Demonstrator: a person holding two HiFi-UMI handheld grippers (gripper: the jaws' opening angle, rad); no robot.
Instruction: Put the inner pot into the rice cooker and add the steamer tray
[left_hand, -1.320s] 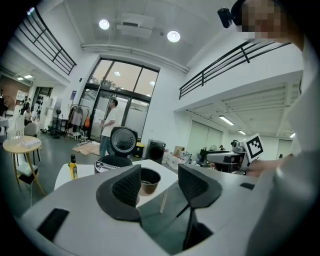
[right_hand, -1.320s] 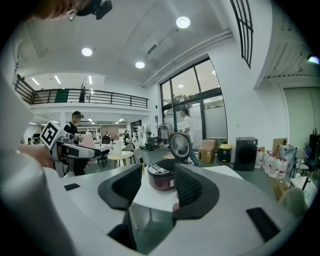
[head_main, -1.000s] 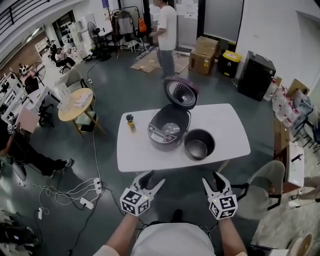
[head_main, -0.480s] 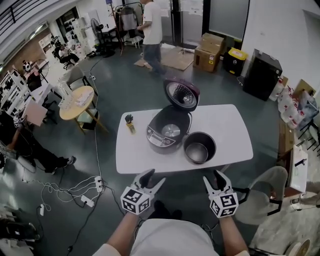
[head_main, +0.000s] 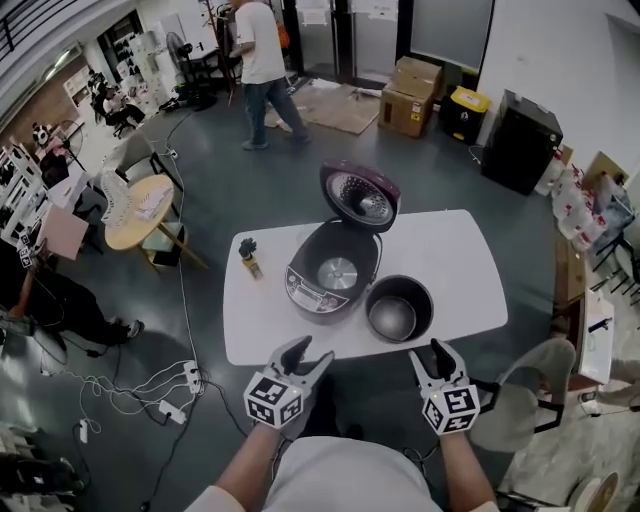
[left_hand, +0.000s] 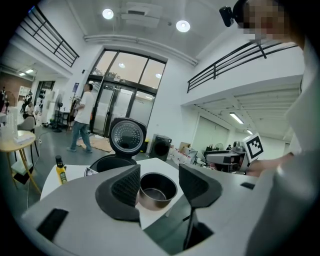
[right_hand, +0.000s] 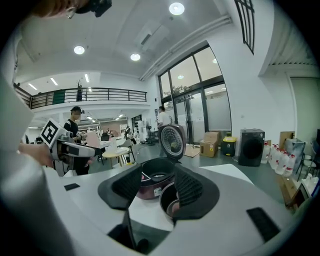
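Observation:
On the white table (head_main: 460, 270) stands the dark purple rice cooker (head_main: 330, 275), its lid (head_main: 360, 195) raised and its cavity bare. Just right of it on the table sits the metal inner pot (head_main: 398, 310), dark inside. My left gripper (head_main: 305, 357) hangs open before the table's near edge, below the cooker. My right gripper (head_main: 428, 357) is open too, just short of the pot. In the left gripper view the pot (left_hand: 157, 189) shows between the jaws, far off. In the right gripper view the cooker (right_hand: 152, 186) and pot (right_hand: 167, 202) lie ahead. No steamer tray is in sight.
A small yellow bottle (head_main: 248, 258) stands at the table's left end. Beyond are a round wooden table (head_main: 135, 205), a walking person (head_main: 258, 70), cardboard boxes (head_main: 410, 90) and a black appliance (head_main: 515, 145). Cables (head_main: 150, 385) lie on the floor at left; a chair (head_main: 520, 390) stands at right.
Both grippers have come closer to the table's near edge, still open and empty. The person at the back has walked to the left.

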